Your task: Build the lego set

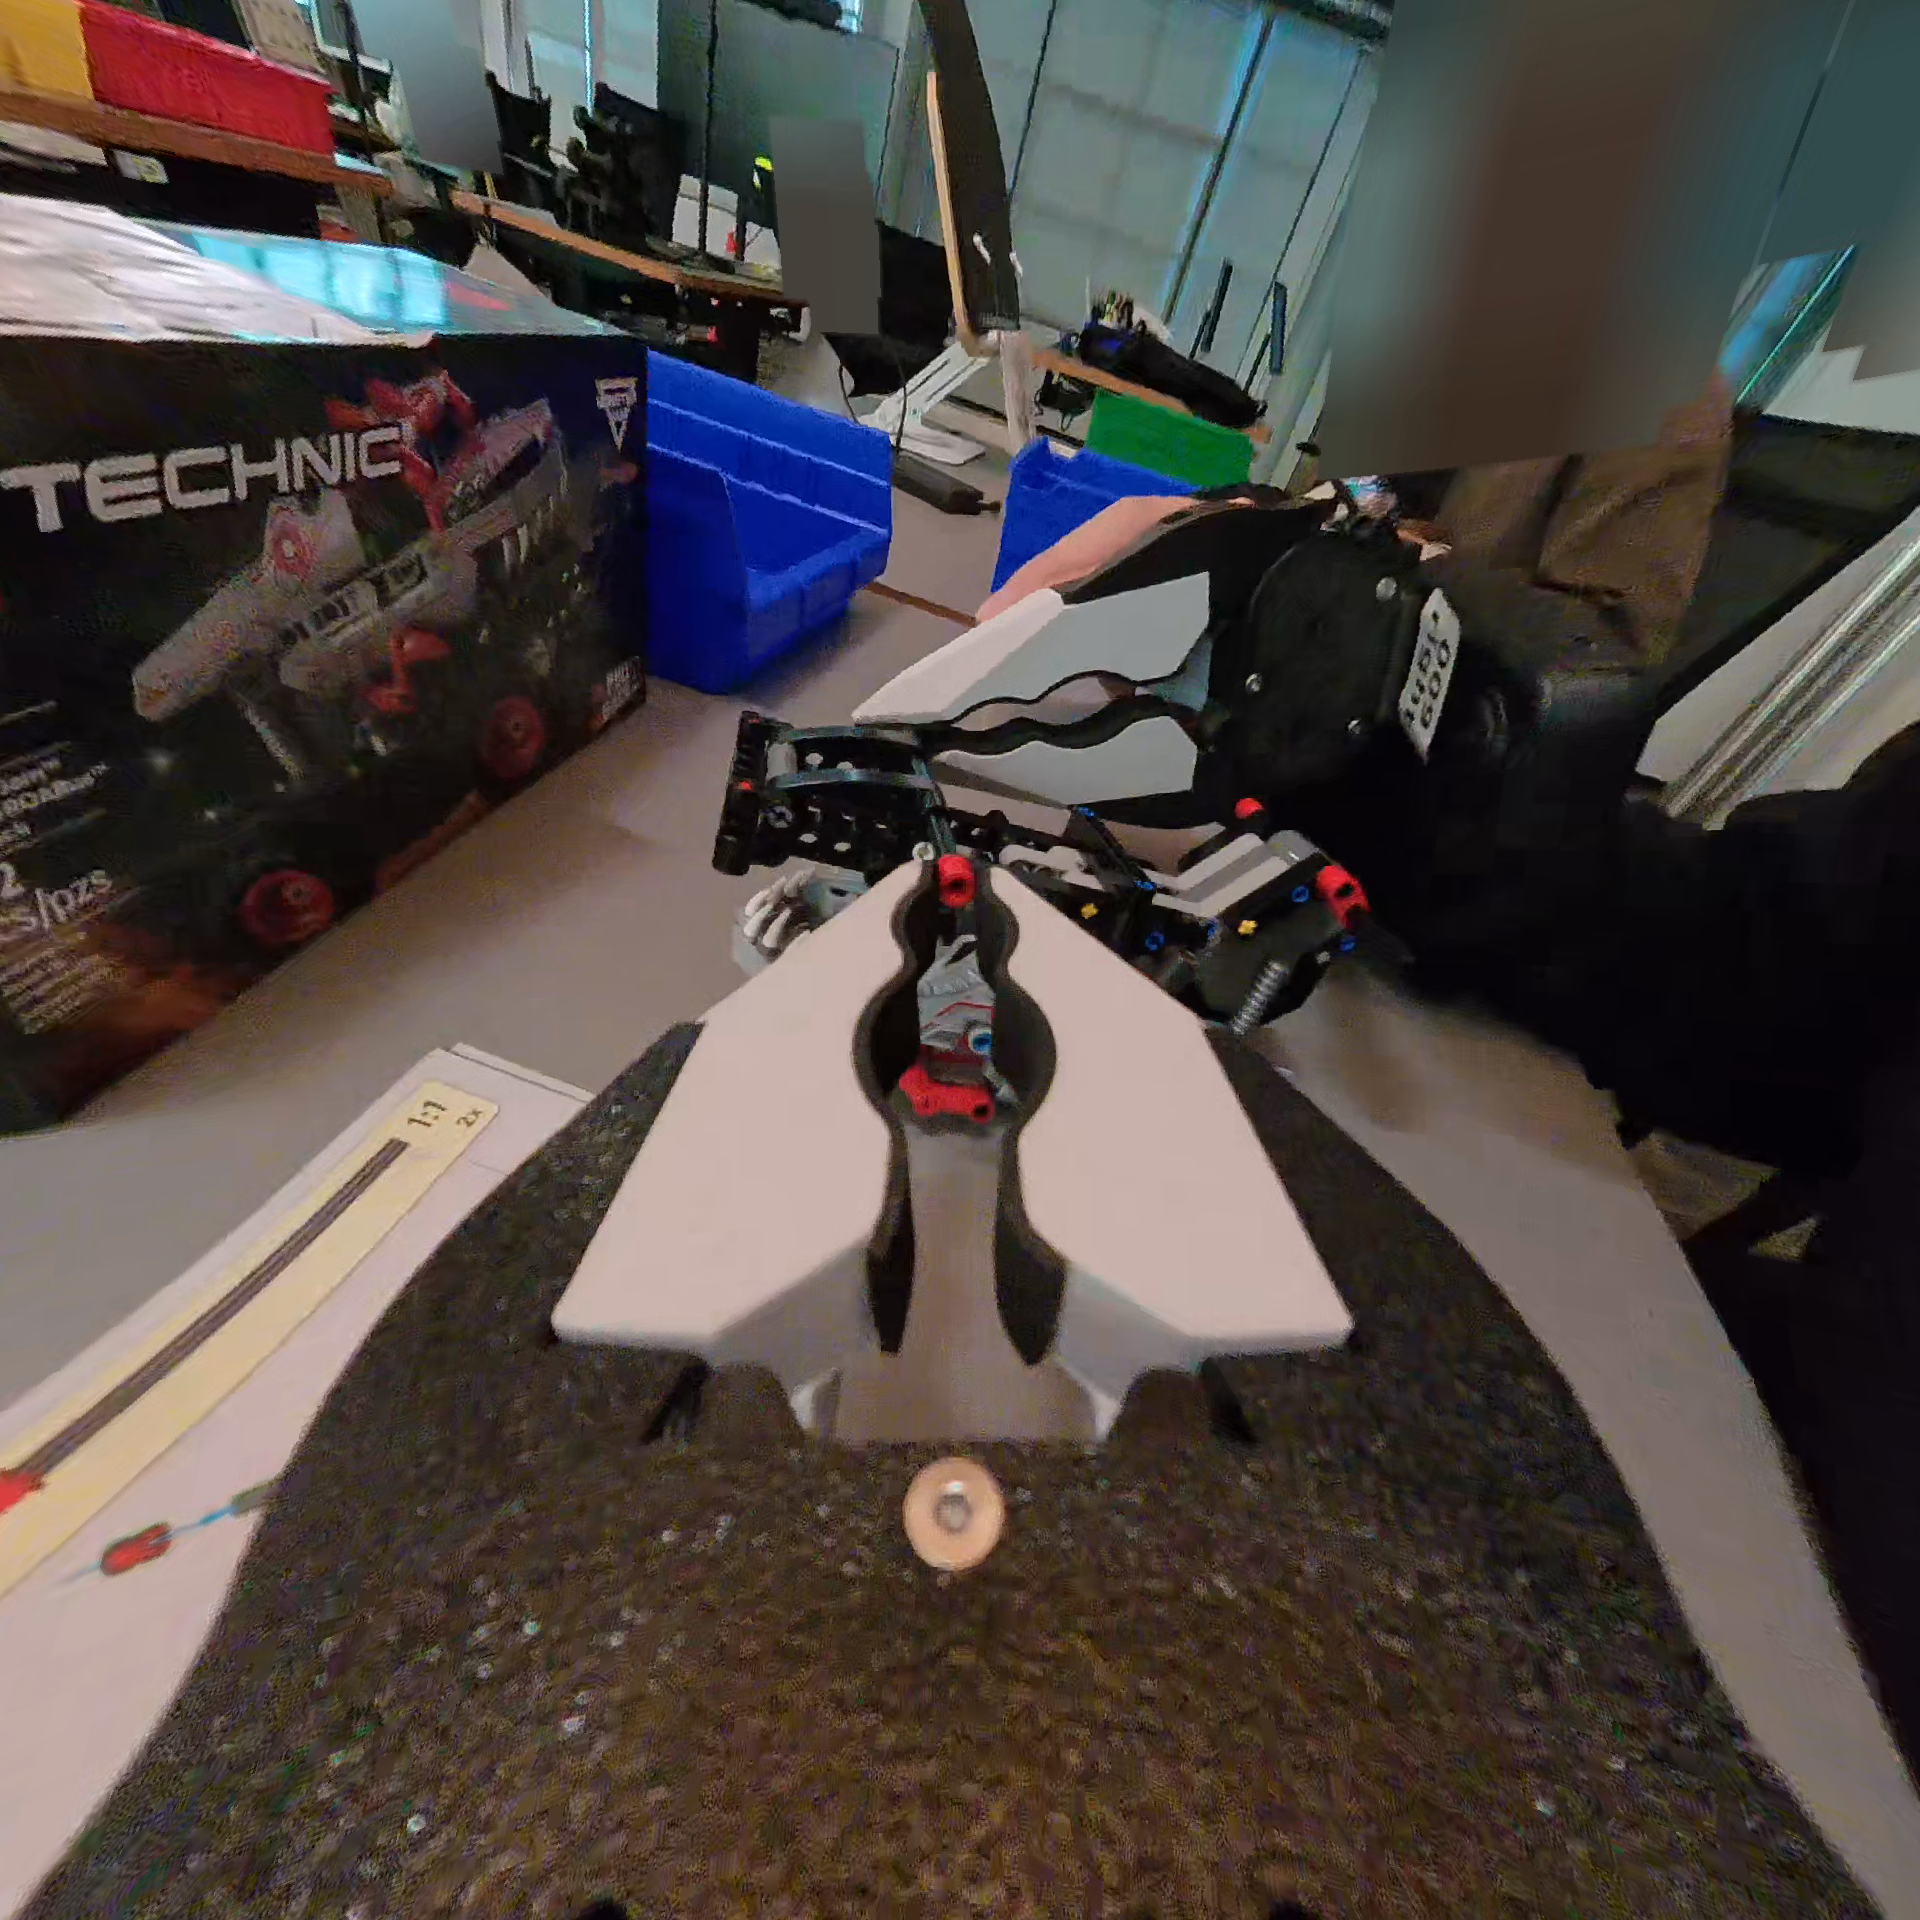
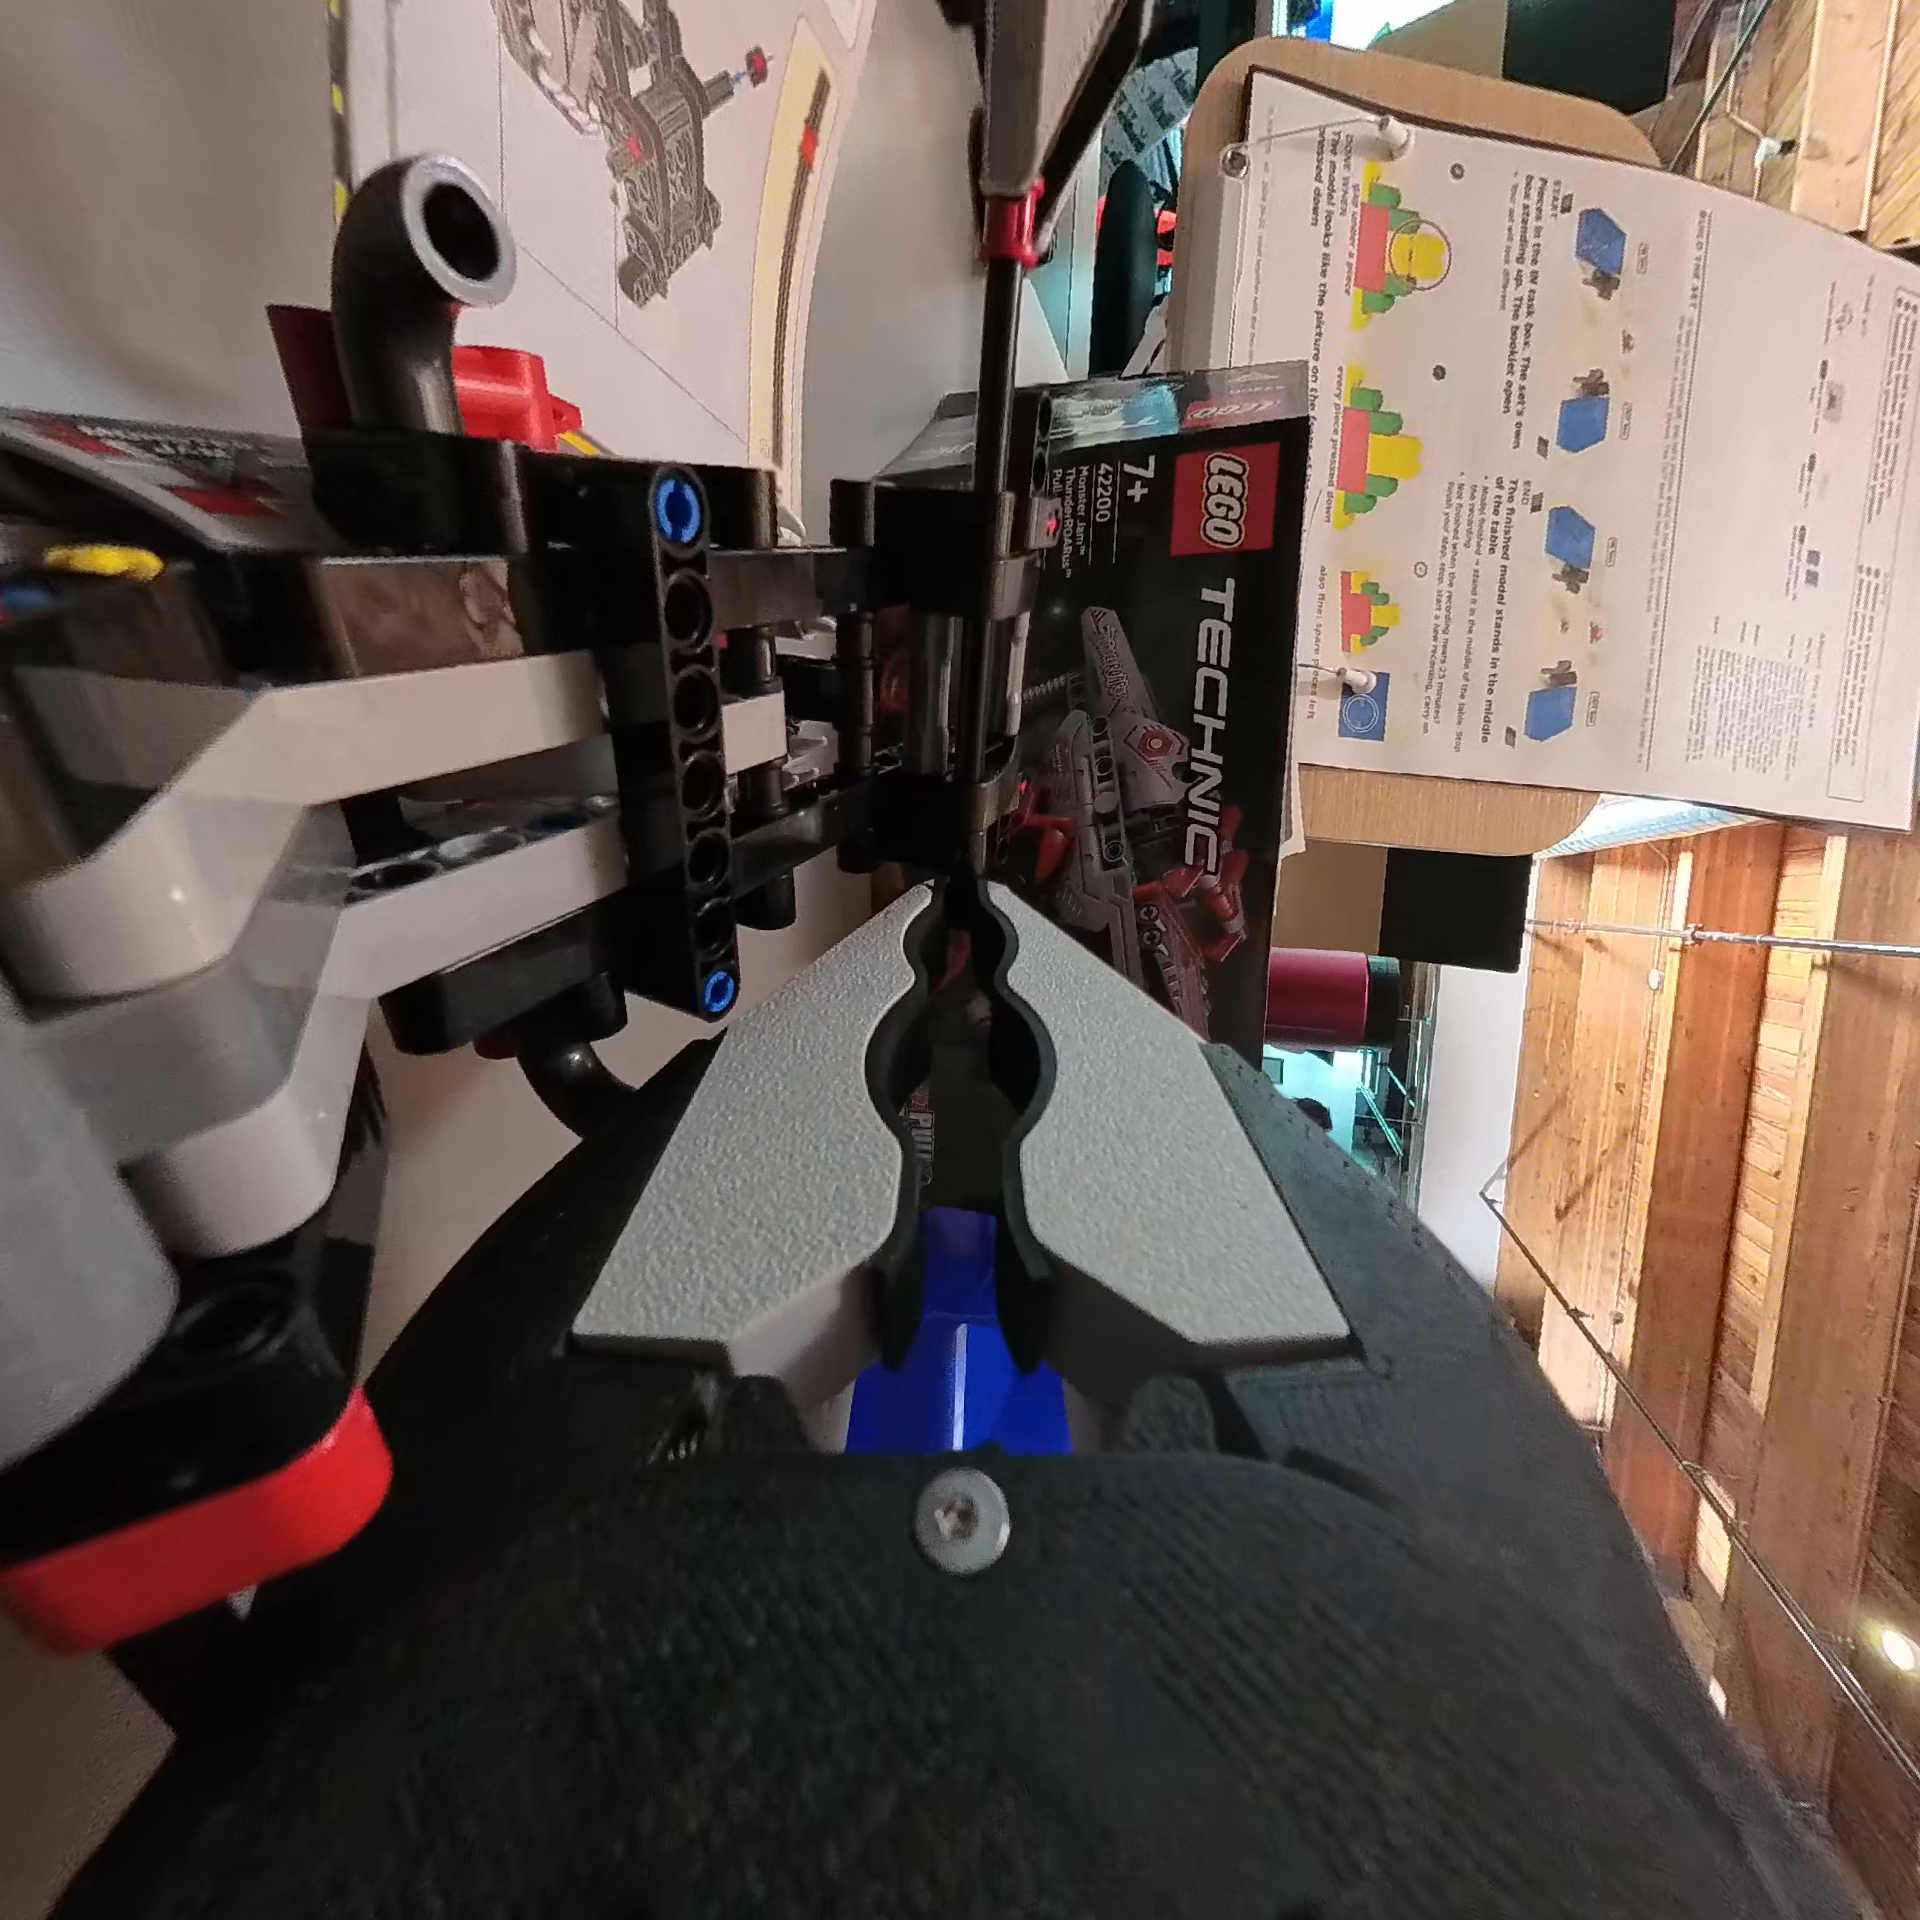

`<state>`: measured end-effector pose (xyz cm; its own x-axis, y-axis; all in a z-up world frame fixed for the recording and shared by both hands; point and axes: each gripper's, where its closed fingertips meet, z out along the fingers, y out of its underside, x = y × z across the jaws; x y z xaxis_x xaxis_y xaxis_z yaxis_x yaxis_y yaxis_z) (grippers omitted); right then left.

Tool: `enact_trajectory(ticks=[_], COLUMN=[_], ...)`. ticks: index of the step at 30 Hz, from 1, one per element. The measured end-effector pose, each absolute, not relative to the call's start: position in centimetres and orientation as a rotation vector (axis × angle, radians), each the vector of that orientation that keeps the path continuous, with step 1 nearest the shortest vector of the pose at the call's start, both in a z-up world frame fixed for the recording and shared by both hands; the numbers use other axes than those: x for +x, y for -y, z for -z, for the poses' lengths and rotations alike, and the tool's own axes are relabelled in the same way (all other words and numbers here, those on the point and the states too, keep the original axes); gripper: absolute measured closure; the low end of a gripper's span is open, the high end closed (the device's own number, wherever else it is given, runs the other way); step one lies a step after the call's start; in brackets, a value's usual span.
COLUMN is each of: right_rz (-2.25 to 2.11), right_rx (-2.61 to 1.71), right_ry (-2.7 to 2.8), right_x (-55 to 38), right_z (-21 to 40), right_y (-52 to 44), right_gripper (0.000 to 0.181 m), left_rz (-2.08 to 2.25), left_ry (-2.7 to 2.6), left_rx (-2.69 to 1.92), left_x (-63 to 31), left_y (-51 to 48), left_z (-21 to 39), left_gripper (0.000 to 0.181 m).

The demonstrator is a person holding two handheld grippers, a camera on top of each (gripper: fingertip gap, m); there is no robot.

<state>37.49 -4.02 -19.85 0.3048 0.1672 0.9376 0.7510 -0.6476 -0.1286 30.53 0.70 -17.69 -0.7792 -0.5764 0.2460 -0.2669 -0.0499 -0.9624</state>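
The part-built lego model (image 1: pixel 1226 914), a black frame with white panels and red and blue pins, sits ahead of me on the table. It fills the left of the right wrist view (image 2: pixel 675 665). A long black axle (image 2: pixel 987 540) runs through its frame. My left gripper (image 1: pixel 954 894) is shut on the red bush (image 1: pixel 954 881) at the axle's near end. It also shows at the top of the right wrist view (image 2: pixel 1010 187). My right gripper (image 2: pixel 961 888) lies on its side, shut on the model's black frame at the axle's other end. It reaches in from the right in the left wrist view (image 1: pixel 883 717).
The set's box (image 1: pixel 291 644) stands at the left. Blue bins (image 1: pixel 769 540) and a green bin (image 1: pixel 1164 436) stand behind. The open instruction booklet (image 1: pixel 208 1330) lies at the near left. A printed sheet on a board (image 2: pixel 1558 468) stands beyond the box. A dark sleeve (image 1: pixel 1766 935) is at the right. The grippers' ends are close to 9 centimetres from one another.
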Motion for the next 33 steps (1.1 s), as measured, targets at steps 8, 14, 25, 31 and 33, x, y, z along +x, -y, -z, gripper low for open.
enact_trajectory(ticks=[8,14,25,31,33], right_rz=[1.363,1.305,1.298,1.245,1.118], right_rx=[-2.009,-1.985,-1.988,-1.964,-1.974], right_ry=[0.832,0.800,0.800,0.761,0.684], right_x=[37.4,37.1,37.1,36.8,36.7], right_z=[20.0,20.0,20.1,19.9,20.1], right_y=[4.0,3.8,3.9,3.7,4.1], right_gripper=[0.179,0.179,0.180,0.179,0.169], left_rz=[1.518,1.725,1.765,1.685,1.716], left_ry=[-1.999,-2.005,-2.044,-2.068,-2.062], left_rx=[-0.662,-0.660,-0.712,-0.644,-0.624], left_x=[31.3,30.8,31.5,31.4,31.2], left_y=[-1.5,-1.2,-1.2,-1.5,-1.2], left_z=[18.2,17.9,18.0,18.4,18.2], left_gripper=[0.177,0.177,0.177,0.177,0.177])
